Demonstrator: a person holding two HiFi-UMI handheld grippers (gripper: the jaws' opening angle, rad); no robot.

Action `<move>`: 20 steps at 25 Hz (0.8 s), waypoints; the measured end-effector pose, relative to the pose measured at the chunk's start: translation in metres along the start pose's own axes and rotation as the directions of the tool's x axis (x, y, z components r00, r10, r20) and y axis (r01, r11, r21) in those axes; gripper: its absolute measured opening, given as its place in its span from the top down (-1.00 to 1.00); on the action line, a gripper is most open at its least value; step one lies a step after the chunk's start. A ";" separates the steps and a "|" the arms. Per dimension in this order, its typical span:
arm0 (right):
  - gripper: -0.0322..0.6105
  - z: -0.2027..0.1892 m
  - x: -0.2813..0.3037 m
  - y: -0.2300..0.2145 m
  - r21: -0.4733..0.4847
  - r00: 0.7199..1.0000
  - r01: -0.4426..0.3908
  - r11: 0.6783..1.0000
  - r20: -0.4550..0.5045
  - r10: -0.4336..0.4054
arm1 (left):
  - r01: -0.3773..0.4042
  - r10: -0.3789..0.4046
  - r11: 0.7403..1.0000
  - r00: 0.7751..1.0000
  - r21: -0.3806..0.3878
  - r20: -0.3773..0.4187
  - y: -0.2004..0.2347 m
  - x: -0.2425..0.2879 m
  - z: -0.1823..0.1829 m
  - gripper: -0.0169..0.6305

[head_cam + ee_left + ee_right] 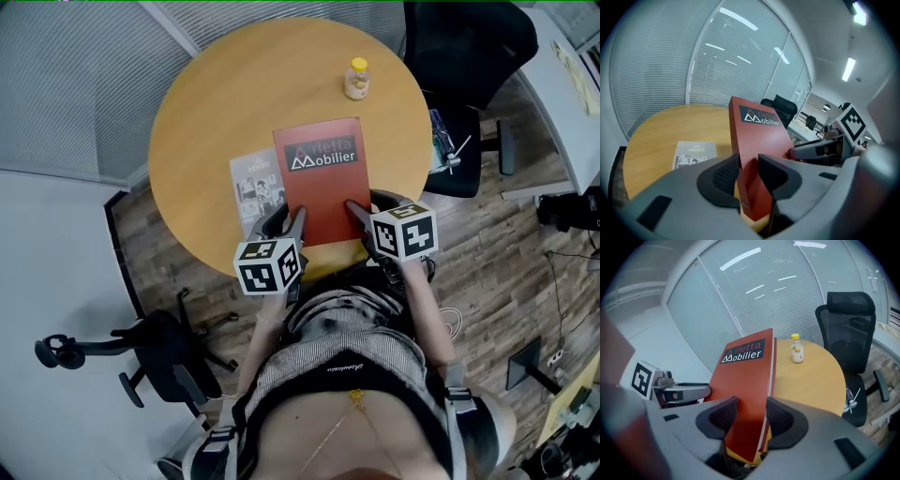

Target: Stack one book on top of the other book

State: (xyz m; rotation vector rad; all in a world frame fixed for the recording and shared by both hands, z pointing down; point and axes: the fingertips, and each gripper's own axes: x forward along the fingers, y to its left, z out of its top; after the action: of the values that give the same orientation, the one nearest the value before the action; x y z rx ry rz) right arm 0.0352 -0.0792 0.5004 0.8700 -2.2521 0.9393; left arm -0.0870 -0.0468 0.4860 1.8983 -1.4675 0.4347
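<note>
Round wooden table [211, 112], pale top, stood on a plank floor [487, 253] beside a glass wall with blinds [656, 61].

Item 1: red book [322, 178], cover lettered in white. It was held by its near edge, one corner in each gripper, with the far edge pointing across the table. In both gripper views it rose clear of the tabletop at the far end.

Item 2: grey book [253, 187], thin, lying flat on the table to the left of the red book. From above, the red book's left edge overlapped its right side; contact between the two could not be told.

Item 3: left gripper [287, 221], jaws closed onto the red book's near left corner, pads pressing both faces [747, 171].

Item 4: right gripper [358, 210], jaws likewise clamped on the near right corner [750, 416].

Item 5: small bottle [357, 79], yellow cap, upright near the far rim, well apart from both books.

Item 6: black office chair [459, 56] drawn up at the table's right rim.

Item 7: second chair [159, 361] on the floor at the left of the person.

Open room: the left and far parts of the tabletop lay bare, with free surface between the grey book and the left rim. Both books sat toward the near rim.
</note>
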 end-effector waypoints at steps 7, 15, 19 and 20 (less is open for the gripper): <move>0.26 0.005 0.017 0.025 0.007 1.000 0.003 1.000 -0.003 -0.003 | 0.022 -0.022 1.000 1.000 0.002 -0.003 0.027 -0.014 0.003 0.55; 0.26 0.015 0.055 0.084 0.007 1.000 0.010 1.000 -0.003 -0.010 | 0.033 -0.033 0.999 0.999 -0.005 0.006 0.091 -0.046 0.008 0.56; 0.26 0.020 0.067 0.099 -0.007 1.000 0.021 1.000 -0.003 -0.021 | 0.035 -0.035 0.999 0.999 -0.003 0.006 0.109 -0.052 0.009 0.56; 0.26 0.019 0.070 0.103 -0.011 1.000 0.024 1.000 -0.006 -0.024 | 0.036 -0.036 0.999 0.999 -0.008 0.005 0.114 -0.054 0.007 0.56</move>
State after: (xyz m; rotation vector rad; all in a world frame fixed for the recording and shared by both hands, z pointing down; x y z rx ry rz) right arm -0.0897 -0.0615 0.4940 0.8861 -2.2353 0.9163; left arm -0.2121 -0.0276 0.4825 1.9177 -1.4333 0.4072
